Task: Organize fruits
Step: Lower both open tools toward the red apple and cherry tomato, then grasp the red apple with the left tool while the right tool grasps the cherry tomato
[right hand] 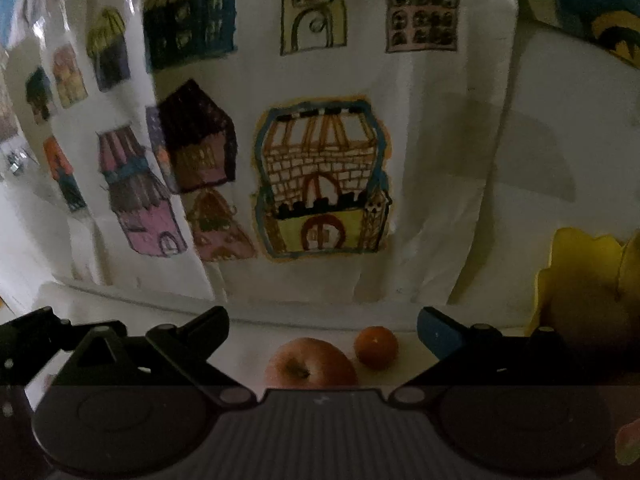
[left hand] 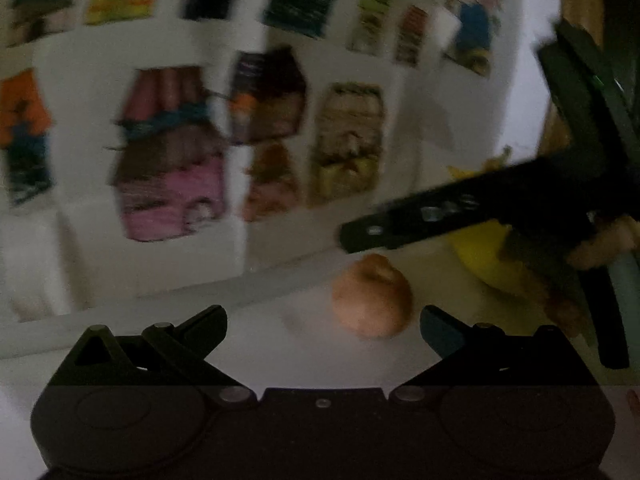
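Lining up: apple (right hand: pixel 310 362) sat dead ahead between my right gripper (right hand: pixel 323 330) fingers, spread wide.
Left gripper (left hand: pixel 324 326): fingers open too, empty, apple off right.

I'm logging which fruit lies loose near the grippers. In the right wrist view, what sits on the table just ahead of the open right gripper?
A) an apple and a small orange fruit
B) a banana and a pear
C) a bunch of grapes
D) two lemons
A: the right wrist view shows the apple beside the small orange fruit, ahead of the right gripper, whose jaws stand wide apart.
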`<state>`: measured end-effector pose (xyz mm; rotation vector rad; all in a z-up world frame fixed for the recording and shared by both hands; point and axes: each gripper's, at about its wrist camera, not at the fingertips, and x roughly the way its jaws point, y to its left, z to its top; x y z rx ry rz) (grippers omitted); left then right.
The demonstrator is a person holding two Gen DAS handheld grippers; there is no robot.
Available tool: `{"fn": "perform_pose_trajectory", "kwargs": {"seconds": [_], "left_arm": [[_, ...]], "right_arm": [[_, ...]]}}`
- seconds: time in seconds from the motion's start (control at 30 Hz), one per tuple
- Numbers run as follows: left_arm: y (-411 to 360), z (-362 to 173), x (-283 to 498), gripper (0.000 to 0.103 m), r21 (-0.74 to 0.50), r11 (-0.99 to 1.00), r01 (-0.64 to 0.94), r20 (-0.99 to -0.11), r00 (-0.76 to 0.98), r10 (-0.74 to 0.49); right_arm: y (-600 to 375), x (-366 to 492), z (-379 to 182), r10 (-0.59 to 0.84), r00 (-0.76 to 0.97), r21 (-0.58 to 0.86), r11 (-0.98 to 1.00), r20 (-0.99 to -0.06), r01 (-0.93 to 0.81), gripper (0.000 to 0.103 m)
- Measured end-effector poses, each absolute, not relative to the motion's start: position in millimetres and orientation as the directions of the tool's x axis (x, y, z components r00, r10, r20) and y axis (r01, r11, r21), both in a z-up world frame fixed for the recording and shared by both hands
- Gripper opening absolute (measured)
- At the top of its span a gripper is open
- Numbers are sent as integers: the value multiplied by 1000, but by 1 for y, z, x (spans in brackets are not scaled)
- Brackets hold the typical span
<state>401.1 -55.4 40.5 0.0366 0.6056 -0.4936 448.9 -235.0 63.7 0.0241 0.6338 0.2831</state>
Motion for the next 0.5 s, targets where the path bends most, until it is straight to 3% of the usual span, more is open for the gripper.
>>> {"fn": "perform_pose_trajectory", "kwargs": {"seconds": [0.2, 0.3, 0.5], "left_arm": [[-77, 29, 421, 102, -132, 859, 495, -565, 675, -475], [-82, 23, 426, 102, -159, 855, 493, -563, 666, -489], [-97, 12, 436, 102, -174, 850, 498, -555, 663, -502]], "right_arm": [[-226, 460, 58, 173, 744, 40, 980, -646, -193, 99], [-224, 461, 60, 151, 740, 24, 983, -656, -180, 92], [-219, 465, 66, 92, 737, -64, 981, -669, -181, 90]]}}
